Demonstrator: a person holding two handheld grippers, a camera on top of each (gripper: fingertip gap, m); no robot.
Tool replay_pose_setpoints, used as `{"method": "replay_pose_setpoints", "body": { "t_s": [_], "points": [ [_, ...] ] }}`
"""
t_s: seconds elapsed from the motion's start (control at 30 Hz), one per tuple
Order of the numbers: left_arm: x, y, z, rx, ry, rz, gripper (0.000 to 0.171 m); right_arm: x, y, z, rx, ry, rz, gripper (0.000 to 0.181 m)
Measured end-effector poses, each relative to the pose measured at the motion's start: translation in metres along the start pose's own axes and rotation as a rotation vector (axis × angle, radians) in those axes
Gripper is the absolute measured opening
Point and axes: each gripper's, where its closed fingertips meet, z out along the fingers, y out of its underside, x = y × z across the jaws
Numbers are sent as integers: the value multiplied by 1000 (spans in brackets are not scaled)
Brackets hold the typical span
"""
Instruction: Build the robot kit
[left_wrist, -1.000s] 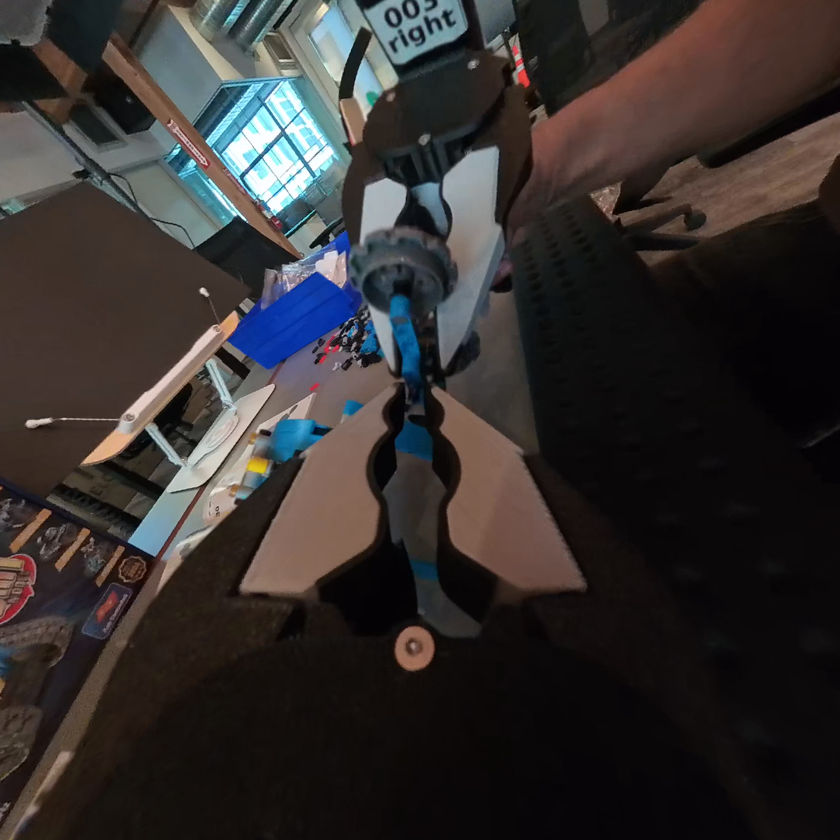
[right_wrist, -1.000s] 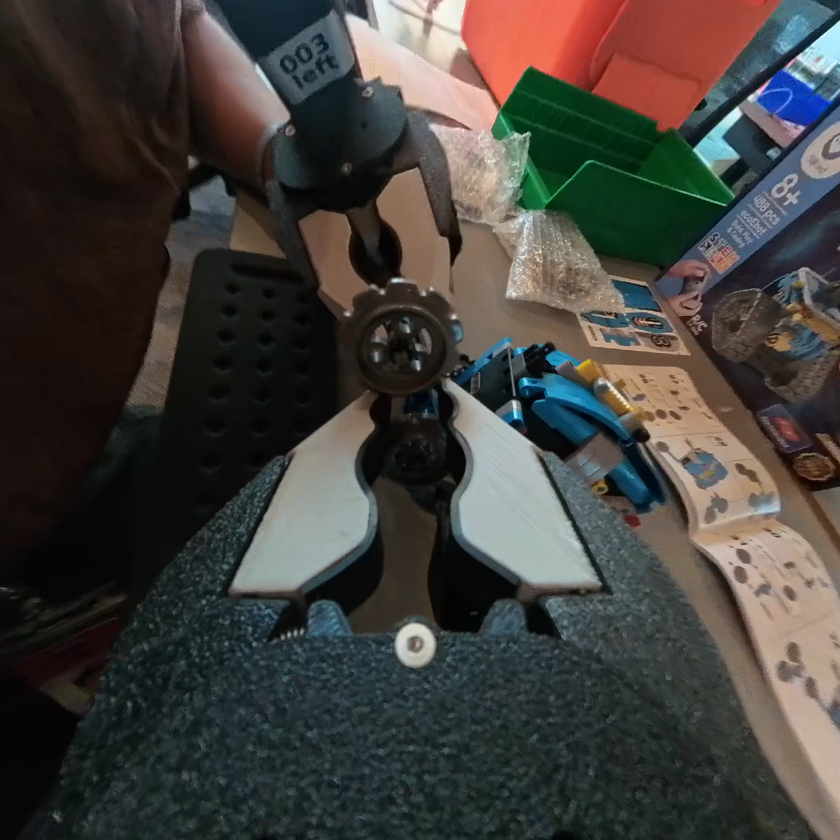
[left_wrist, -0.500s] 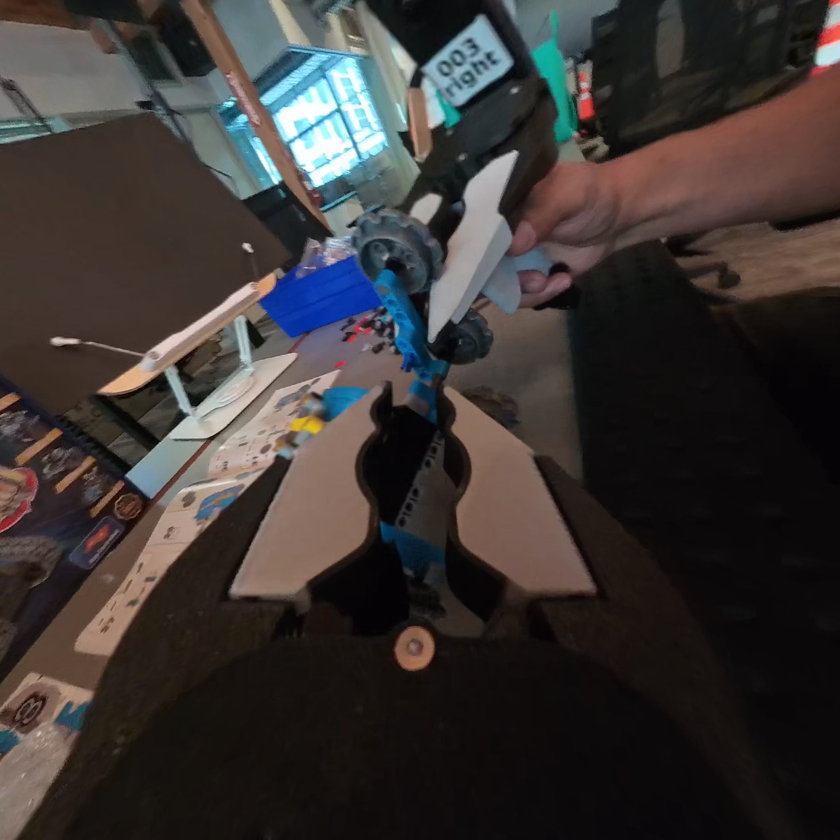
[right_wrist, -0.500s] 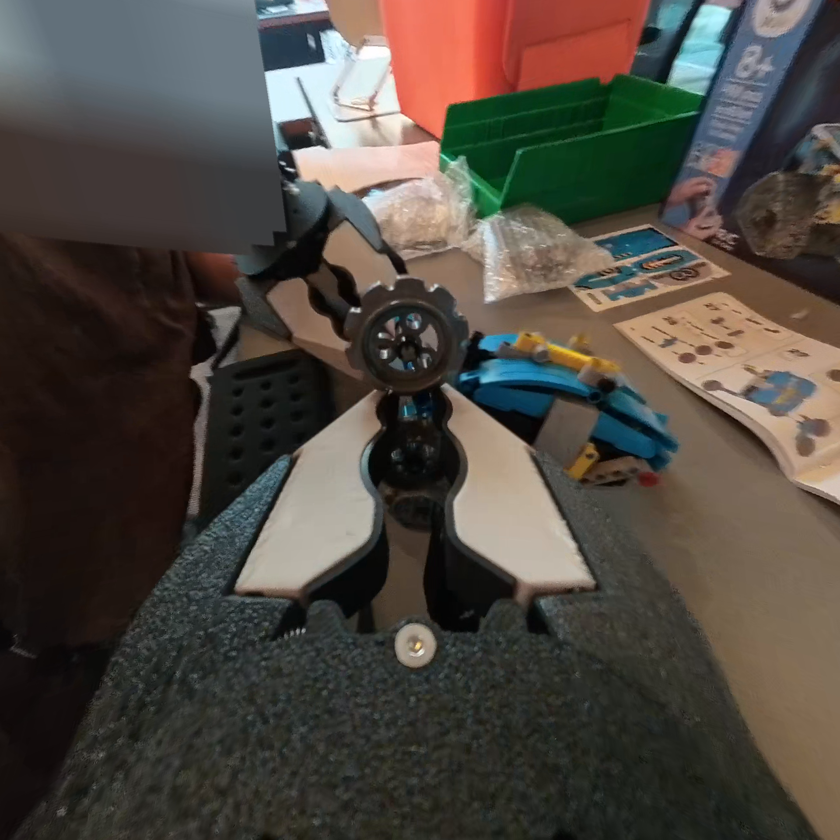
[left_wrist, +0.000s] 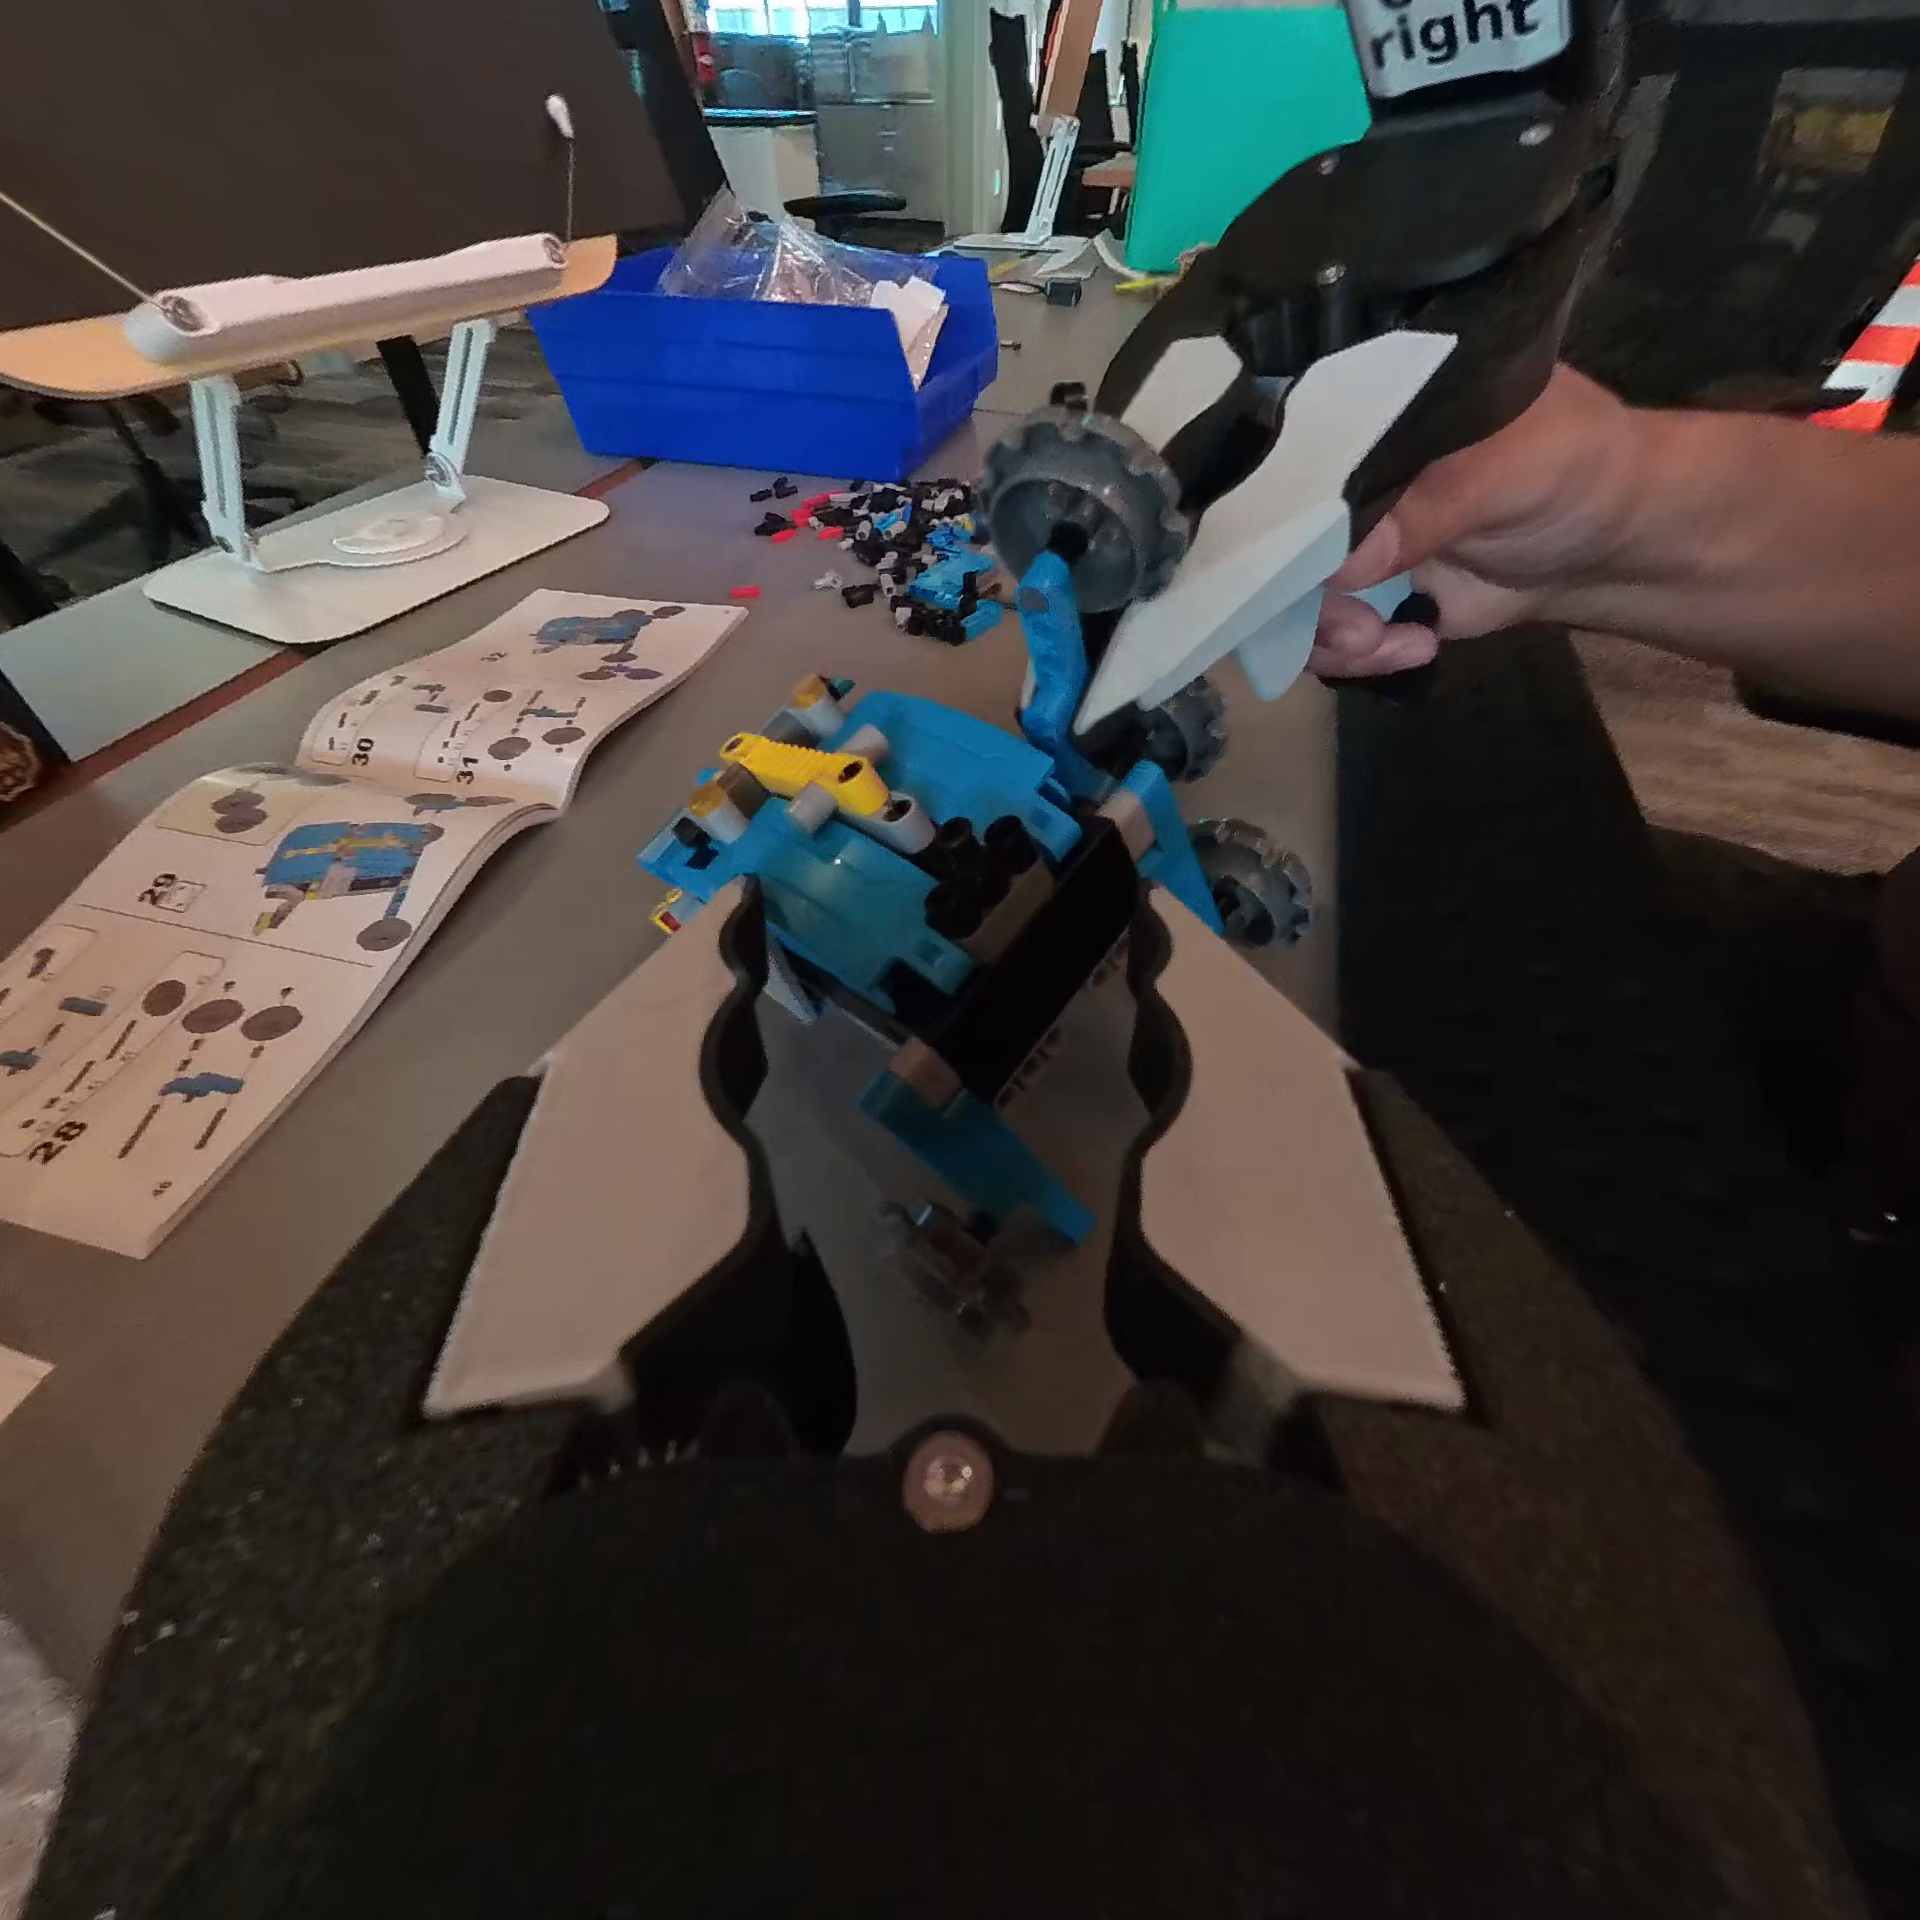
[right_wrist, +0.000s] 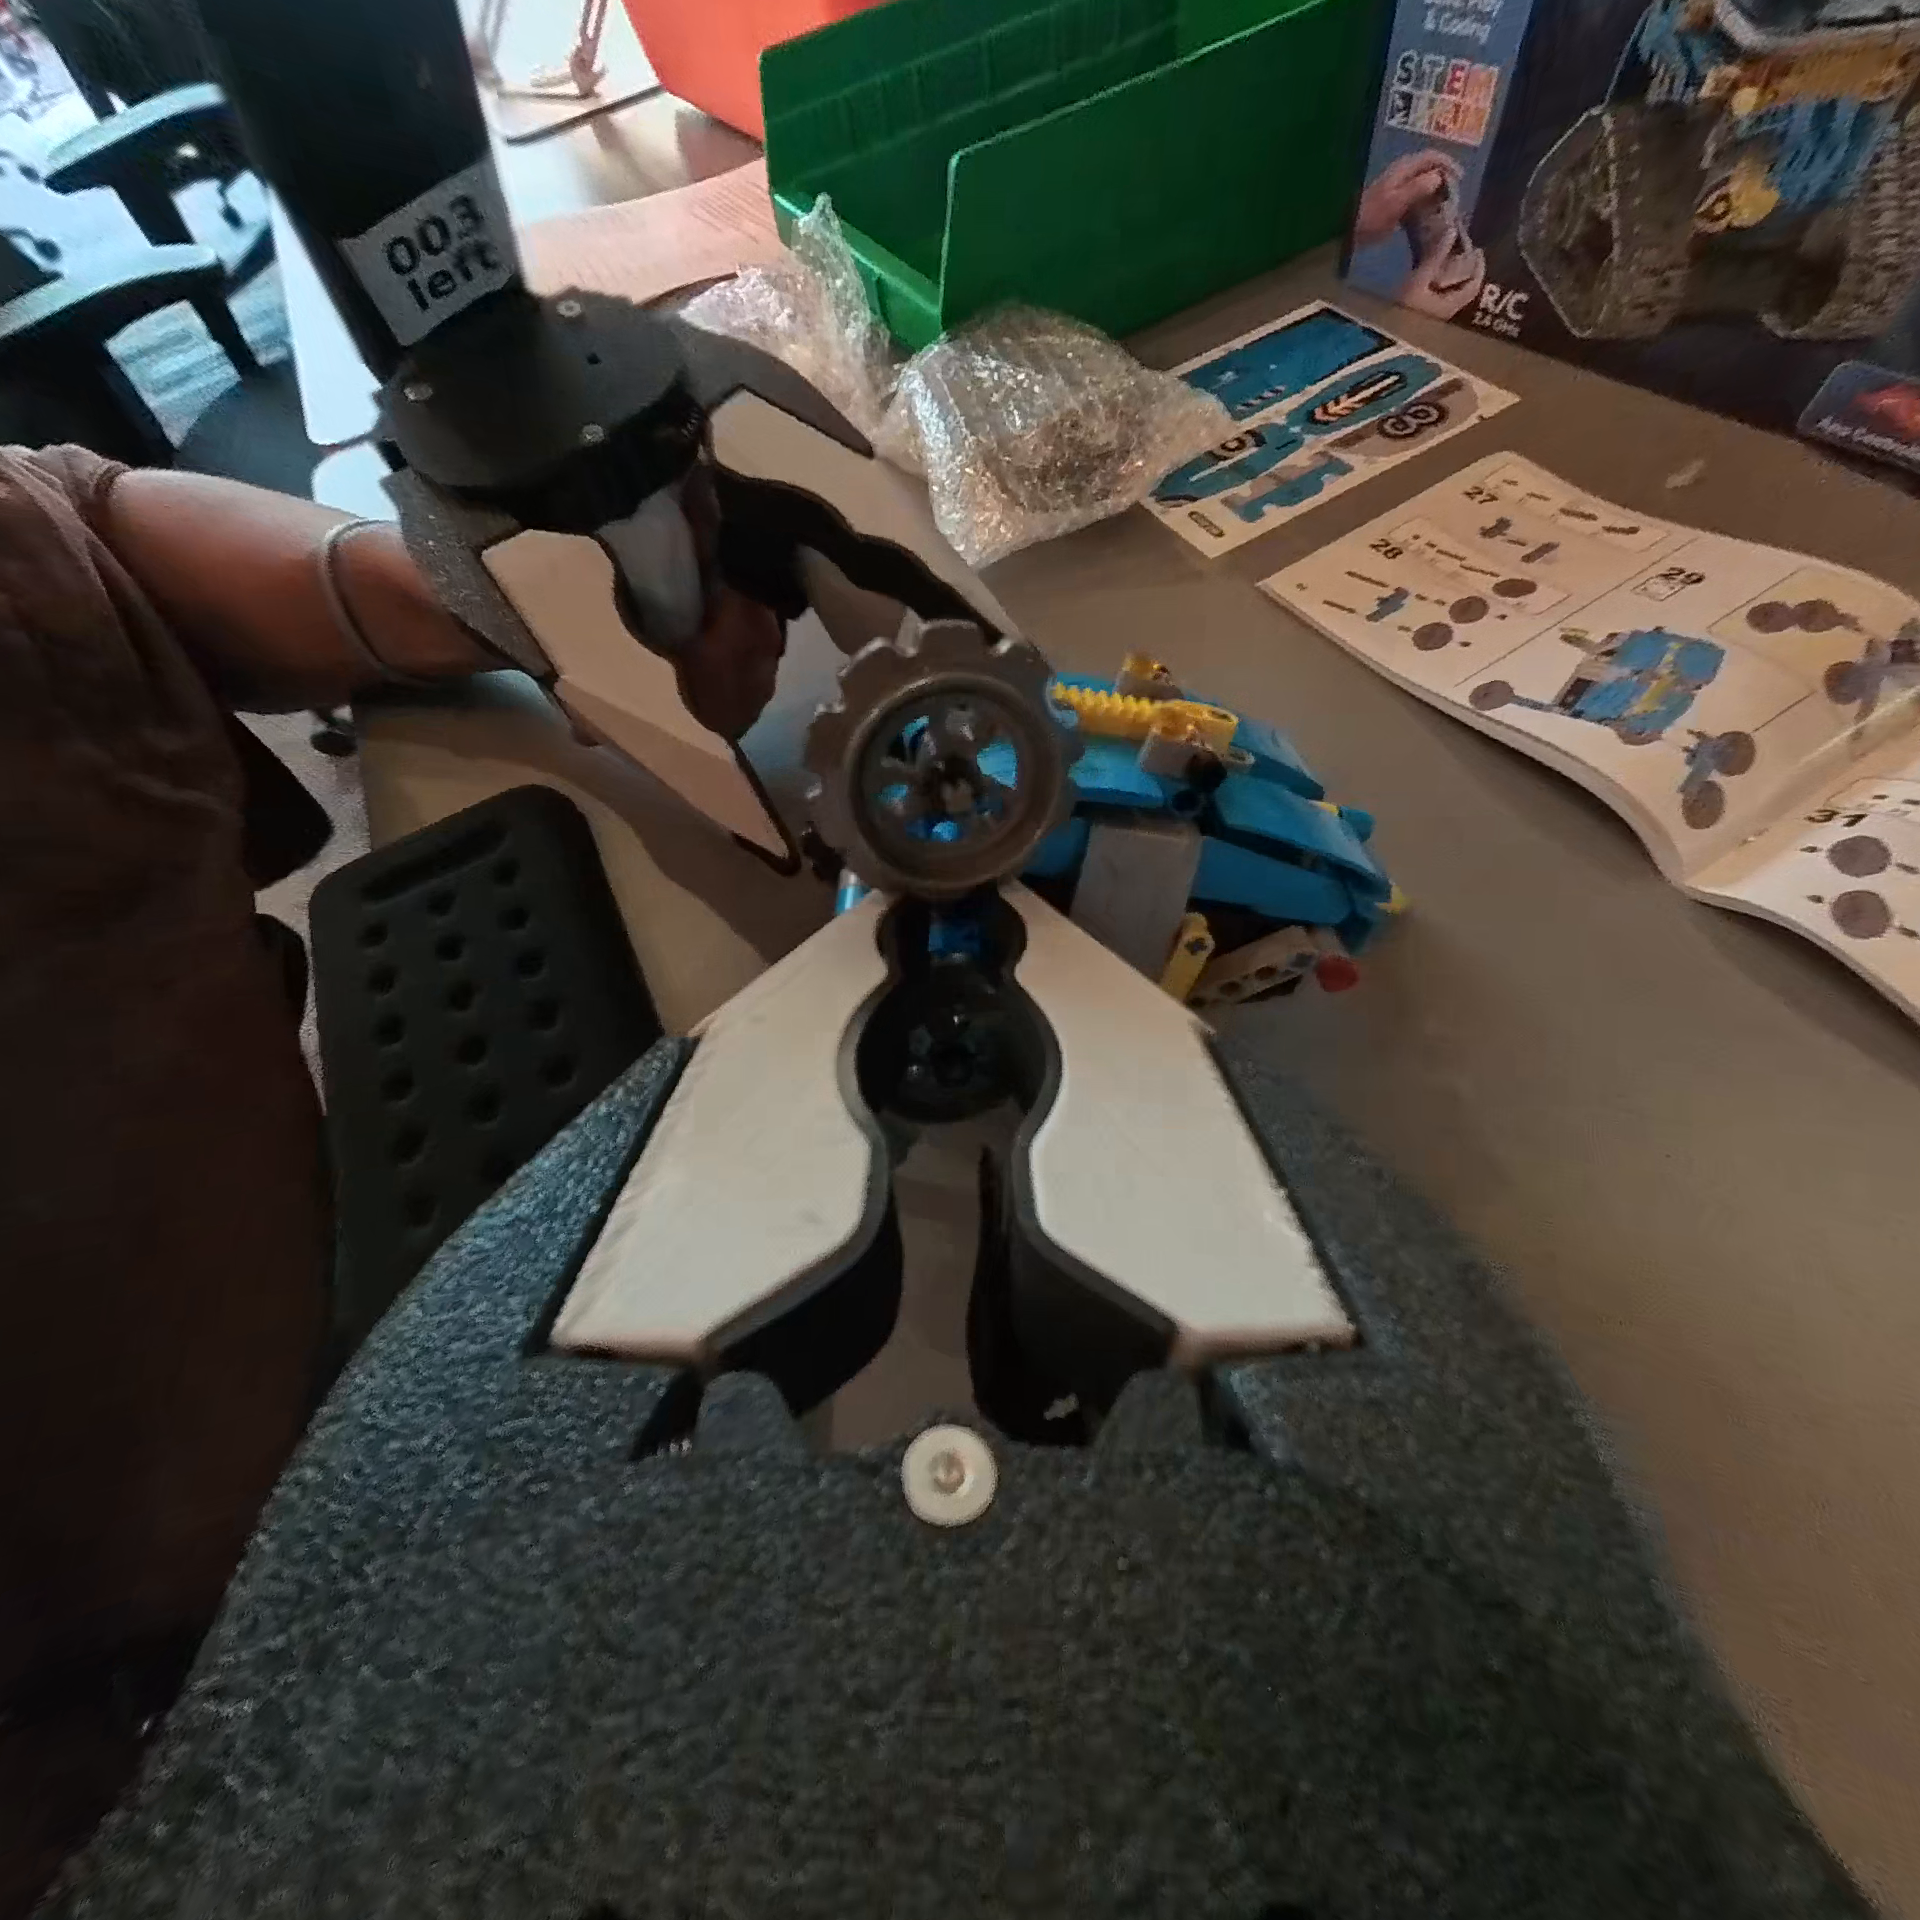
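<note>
Grey table (left_wrist: 1143, 353): our right gripper (right_wrist: 951, 914) clamps a blue wheel arm (left_wrist: 1051, 665) with a grey toothed wheel (right_wrist: 943, 777), just beside the blue brick vehicle (left_wrist: 883, 883); our left gripper (left_wrist: 935, 935) gapes wide, empty, over that vehicle; instruction booklet (left_wrist: 312, 894) nearby.

Grey worktop (left_wrist: 436, 1091) in an open office; dark partition panel (left_wrist: 312, 125) at left, daylit windows (left_wrist: 821, 16) beyond, black chairs (right_wrist: 135, 208).
</note>
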Motion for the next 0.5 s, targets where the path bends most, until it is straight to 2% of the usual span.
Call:
{"method": "replay_pose_setpoints", "body": {
  "t_s": [0.1, 0.37, 0.5],
  "points": [
    [-3, 2, 1, -5, -33, 24, 69, 5, 0, 2, 28, 28, 18, 9],
    [-10, 1, 0, 6, -80, -73, 69, 6, 0, 5, 167, 143, 113, 9],
    [-9, 0, -1, 15, -94, -112, 80, 6, -2, 6, 222, 176, 116, 9]
  ]
}}
